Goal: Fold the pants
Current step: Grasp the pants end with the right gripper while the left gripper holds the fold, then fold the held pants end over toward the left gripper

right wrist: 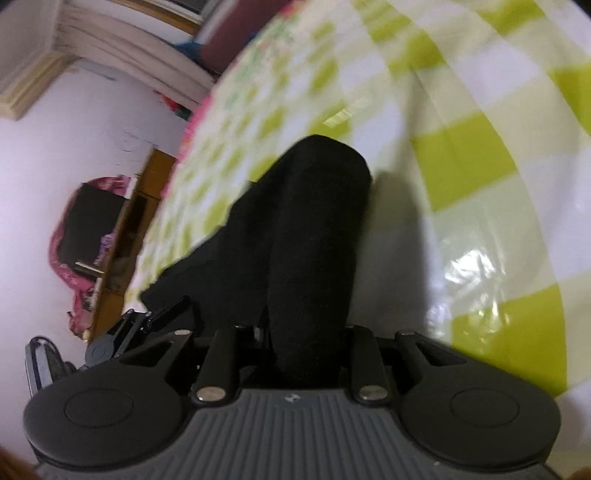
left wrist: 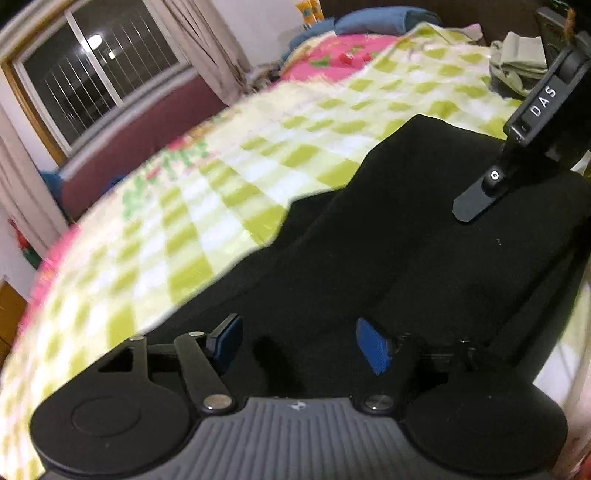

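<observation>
The black pants (left wrist: 424, 229) lie on a bed with a green-and-white checked cover (left wrist: 229, 192). In the left wrist view my left gripper (left wrist: 299, 343) is open, its blue pads (left wrist: 373, 349) apart just above the black cloth, gripping nothing. My right gripper (left wrist: 476, 199) shows at the upper right, over the far part of the pants. In the right wrist view my right gripper (right wrist: 308, 332) is shut on a bunched fold of the pants (right wrist: 310, 229), which hides its fingertips. The cloth hangs away from it over the checked cover (right wrist: 480, 155).
A window (left wrist: 92, 74) and curtains stand behind the bed at the left. Grey folded clothes (left wrist: 517, 59) and blue bedding (left wrist: 369, 20) lie at the far end. A wooden shelf (right wrist: 129, 229) and pink bag (right wrist: 85, 221) stand beside the bed.
</observation>
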### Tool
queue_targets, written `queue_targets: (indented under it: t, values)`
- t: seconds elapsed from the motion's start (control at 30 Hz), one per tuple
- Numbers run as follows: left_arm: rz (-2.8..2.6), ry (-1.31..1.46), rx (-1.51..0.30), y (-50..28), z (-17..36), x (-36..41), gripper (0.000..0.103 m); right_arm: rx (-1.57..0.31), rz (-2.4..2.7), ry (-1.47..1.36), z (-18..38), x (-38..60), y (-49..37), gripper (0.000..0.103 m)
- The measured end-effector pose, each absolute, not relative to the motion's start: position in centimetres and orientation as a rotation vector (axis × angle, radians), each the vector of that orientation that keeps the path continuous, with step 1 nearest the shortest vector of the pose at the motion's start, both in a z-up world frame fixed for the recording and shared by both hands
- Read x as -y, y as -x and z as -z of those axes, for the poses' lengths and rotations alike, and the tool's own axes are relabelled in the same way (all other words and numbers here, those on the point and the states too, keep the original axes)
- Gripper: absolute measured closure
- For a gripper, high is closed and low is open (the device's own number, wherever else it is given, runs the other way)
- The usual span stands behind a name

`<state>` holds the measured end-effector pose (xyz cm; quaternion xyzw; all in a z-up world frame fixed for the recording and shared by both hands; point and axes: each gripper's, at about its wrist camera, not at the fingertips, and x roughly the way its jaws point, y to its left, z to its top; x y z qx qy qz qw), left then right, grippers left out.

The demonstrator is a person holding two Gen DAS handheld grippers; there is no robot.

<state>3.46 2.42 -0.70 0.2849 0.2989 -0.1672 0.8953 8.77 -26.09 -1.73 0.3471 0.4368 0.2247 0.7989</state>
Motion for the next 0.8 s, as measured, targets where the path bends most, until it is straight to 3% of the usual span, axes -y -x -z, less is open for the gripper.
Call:
queue_targets:
  t: [0.1,0.27,0.53,0.8]
  values:
    - [0.323,-0.608,-0.675,-4.1,2.0,-2.6,0.018,-0.989,-0.49,-0.756,3.3,25.9,-10.0,0.061]
    - [0.309,-0.55,-0.635,-3.5,0.5,-3.0,0.018,-0.966,-0.45,-0.841,1.7,26.4,-10.1,0.08]
    - [0.285,-0.395,-0.684,-3.9,1.1,-4.9,0.018,-0.941,-0.354,-0.698,-4.2,24.6,-9.6,0.081]
    - [0.25,-0.249,-0.668,-3.1,0.3,-9.5,0.017,-0.941,-0.34,-0.341,-10.4,11.5,-11.7,0.076]
